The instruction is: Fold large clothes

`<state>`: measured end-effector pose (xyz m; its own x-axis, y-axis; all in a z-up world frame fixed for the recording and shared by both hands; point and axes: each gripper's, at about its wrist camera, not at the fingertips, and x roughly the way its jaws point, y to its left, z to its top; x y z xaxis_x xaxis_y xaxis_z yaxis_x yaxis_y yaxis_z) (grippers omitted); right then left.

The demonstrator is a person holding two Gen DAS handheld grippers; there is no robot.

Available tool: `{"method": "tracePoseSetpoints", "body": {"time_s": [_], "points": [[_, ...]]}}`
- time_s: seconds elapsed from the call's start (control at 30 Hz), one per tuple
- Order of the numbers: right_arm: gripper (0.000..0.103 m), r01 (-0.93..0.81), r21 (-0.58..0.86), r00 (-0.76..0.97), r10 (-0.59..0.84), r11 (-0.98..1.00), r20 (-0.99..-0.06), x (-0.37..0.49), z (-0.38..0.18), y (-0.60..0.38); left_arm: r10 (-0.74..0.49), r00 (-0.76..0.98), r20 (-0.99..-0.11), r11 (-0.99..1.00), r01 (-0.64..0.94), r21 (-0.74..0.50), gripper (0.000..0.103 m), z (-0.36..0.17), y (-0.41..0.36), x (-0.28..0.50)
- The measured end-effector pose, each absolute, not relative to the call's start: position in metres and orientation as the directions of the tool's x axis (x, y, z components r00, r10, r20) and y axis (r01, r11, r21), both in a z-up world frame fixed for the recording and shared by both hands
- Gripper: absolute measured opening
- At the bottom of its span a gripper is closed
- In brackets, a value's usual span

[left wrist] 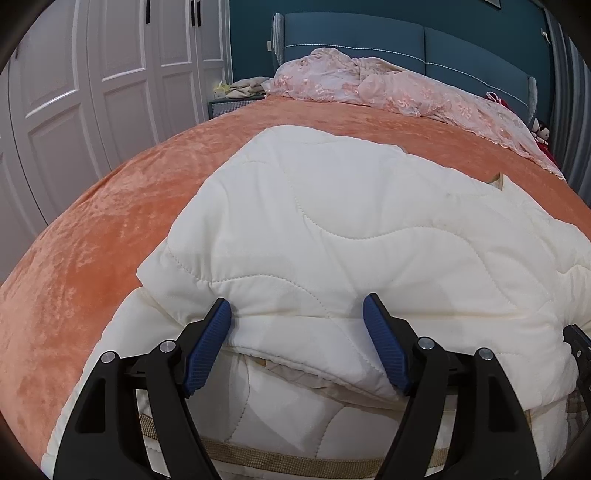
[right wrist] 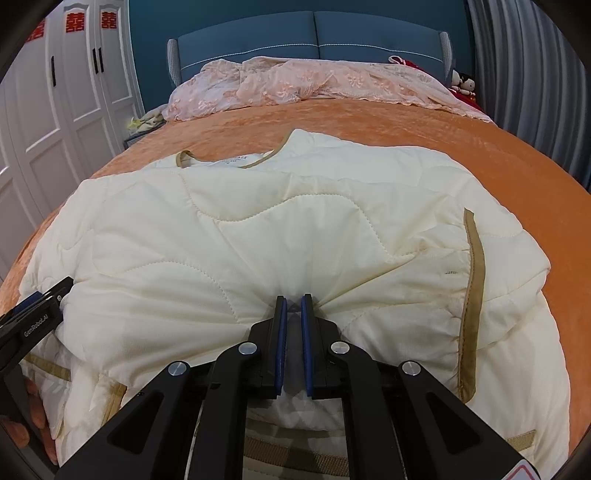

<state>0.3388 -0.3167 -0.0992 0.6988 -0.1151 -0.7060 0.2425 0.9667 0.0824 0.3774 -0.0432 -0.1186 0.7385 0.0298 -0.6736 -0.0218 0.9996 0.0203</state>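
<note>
Right wrist: right tongs (right wrist: 293, 300) pinch jacket (right wrist: 258, 229); left tongs (left wrist: 297, 308) spread

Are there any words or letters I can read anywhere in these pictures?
"GenRoboAI": on the left hand-held gripper, at the right view's edge.
"囍": red signs on the wardrobe doors.
Neck label inside the white jacket: too small to read.
Red-edged sticker at the bottom: cut off, unreadable.

Cream quilted jacket (right wrist: 295, 229) with tan trim, partly folded, lying flat, collar at far end
</note>
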Motion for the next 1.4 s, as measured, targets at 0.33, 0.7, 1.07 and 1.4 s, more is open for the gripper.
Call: {"method": "tracePoseSetpoints", "body": {"time_s": [0.33,0.7,1.07,1.4], "points": [[0.005,0.25,0.057,0.701,-0.14,0.967,-0.699,0.342,-0.101,-0.312,0.065,0.745,-0.664,0.998,-0.035,0.059,0.072,-0.123,-0.049,0.378],[0.064,0.22,0.184,0.721,-0.033,0.958,-0.692,0.259,-0.044,-0.318,-0.02,0.634,-0.773,1.0,-0.004,-0.03,0.091,-0.075,0.001,0.325],[0.078,0.503,0.414,0.676,-0.047,0.759,-0.735,0.041,-0.057,-0.426,-0.132,0.475,-0.87,0.913,-0.284,-0.294,0.098,-0.094,0.16,0.215],[0.01,0.508,0.591,0.677,0.134,0.627,-0.724,0.055,-0.089,-0.419,-0.202,0.426,-0.882,0.934,-0.187,-0.304,0.037,-0.093,0.121,0.203]]}}
